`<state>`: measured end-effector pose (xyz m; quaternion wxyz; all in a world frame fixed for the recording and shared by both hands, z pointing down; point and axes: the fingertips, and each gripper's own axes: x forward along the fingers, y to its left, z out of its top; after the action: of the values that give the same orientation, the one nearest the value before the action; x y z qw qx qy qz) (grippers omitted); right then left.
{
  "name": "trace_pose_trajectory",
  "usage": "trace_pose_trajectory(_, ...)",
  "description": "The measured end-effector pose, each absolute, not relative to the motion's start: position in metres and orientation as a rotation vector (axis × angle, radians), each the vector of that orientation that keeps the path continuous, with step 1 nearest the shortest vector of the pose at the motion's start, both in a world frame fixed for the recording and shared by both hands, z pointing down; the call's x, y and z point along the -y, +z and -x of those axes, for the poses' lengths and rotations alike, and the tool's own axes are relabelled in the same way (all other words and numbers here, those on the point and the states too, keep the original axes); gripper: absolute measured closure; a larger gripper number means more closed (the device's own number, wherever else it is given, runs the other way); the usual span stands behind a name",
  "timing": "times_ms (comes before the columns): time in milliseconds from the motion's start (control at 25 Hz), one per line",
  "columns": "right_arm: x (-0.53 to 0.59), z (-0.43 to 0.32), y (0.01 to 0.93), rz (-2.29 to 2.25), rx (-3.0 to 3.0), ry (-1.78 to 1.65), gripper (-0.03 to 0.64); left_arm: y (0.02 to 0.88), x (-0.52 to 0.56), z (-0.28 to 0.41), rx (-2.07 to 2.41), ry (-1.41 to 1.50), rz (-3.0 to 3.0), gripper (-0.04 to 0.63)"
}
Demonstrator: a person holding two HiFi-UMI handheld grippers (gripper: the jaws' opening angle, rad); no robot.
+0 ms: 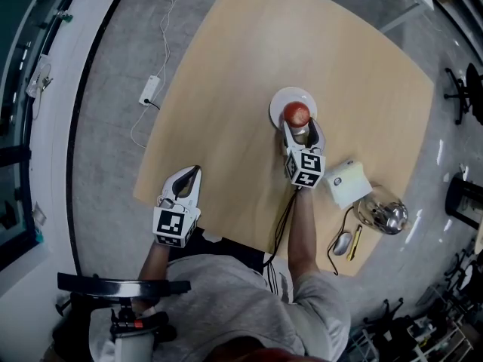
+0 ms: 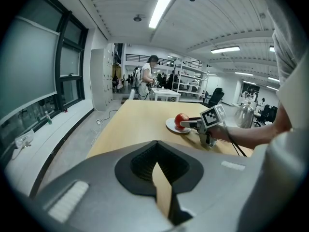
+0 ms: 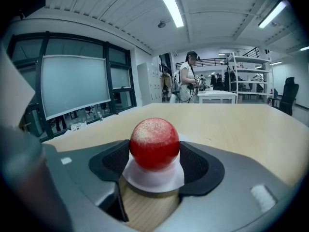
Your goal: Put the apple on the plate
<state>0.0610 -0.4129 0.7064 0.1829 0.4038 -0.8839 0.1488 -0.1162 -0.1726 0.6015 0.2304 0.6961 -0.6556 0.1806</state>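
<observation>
Right claw [image 1: 297,124] grasps the red apple [image 3: 154,144], seating it on the white plate [image 3: 153,179] mid-bench [image 1: 226,81] ready for release; left claw [image 1: 189,178] clenched empty, parked at plate's 8 o'clock.

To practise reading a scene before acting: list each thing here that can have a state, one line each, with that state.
apple: sitting on the plate, gripped between the right gripper's fingers.
plate: flat on the table, carrying the apple.
right gripper: shut on the apple.
left gripper: shut, nothing between its fingers.
</observation>
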Motion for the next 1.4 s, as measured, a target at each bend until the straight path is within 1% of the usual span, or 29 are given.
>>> trace_pose_trajectory(1400, 0.4186, -0.0512, 0.7076, -1.156, 2.501, 0.393, 0.282, 0.6052, 0.1643, 0.1225, 1.81, 0.462, -1.89, 0.575)
